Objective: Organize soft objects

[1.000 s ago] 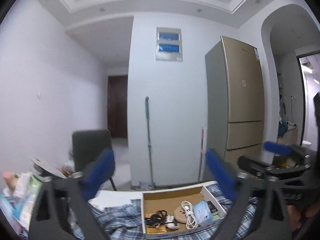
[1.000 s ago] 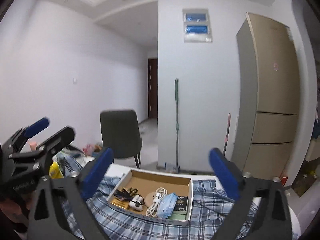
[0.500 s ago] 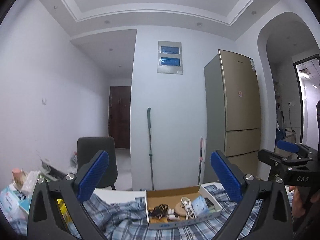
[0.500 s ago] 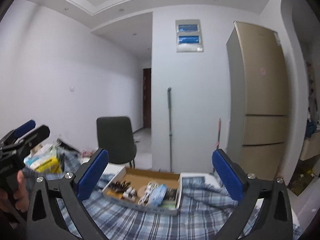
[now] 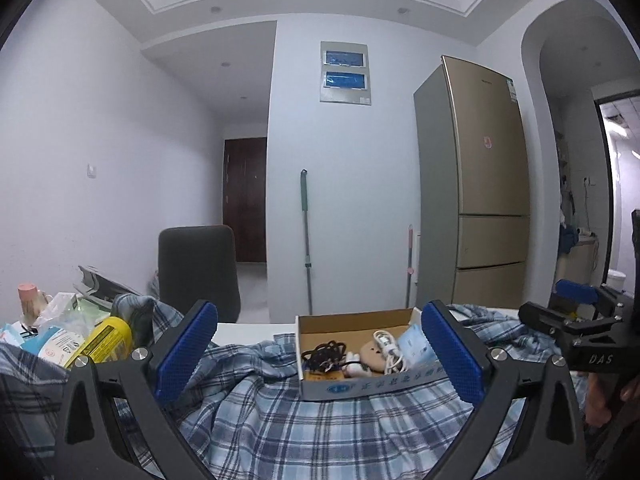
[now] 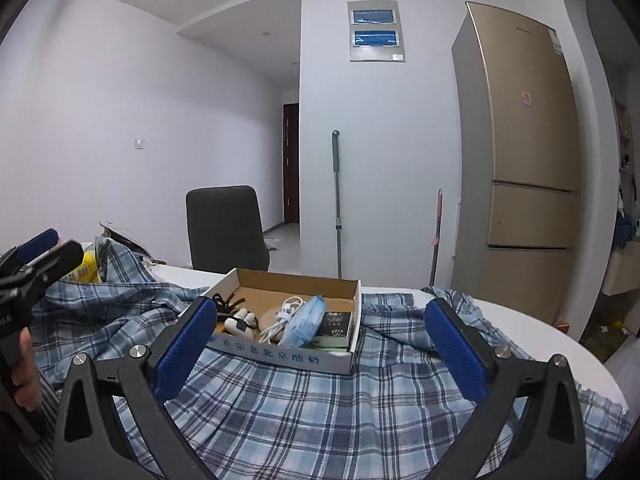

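Observation:
A blue plaid cloth [image 5: 304, 420] lies rumpled over a white table [image 6: 560, 344]; it also shows in the right wrist view [image 6: 320, 400]. On it sits a shallow cardboard box [image 5: 360, 382] [image 6: 288, 350] holding cables, a white charger, a blue packet and a dark booklet. My left gripper [image 5: 318, 354] is open and empty, held above the cloth before the box. My right gripper [image 6: 320, 344] is open and empty, also above the cloth. Each gripper appears at the edge of the other's view.
A pile of packets, a yellow canister [image 5: 102, 344] and a pink cup [image 5: 28, 300] crowds the table's left end. A dark chair [image 5: 198, 270] stands behind the table. A gold fridge [image 5: 476, 184] and two mop handles stand by the far wall.
Both grippers have dropped lower and closer to the cloth and the box, which now look larger. Both stay open and empty.

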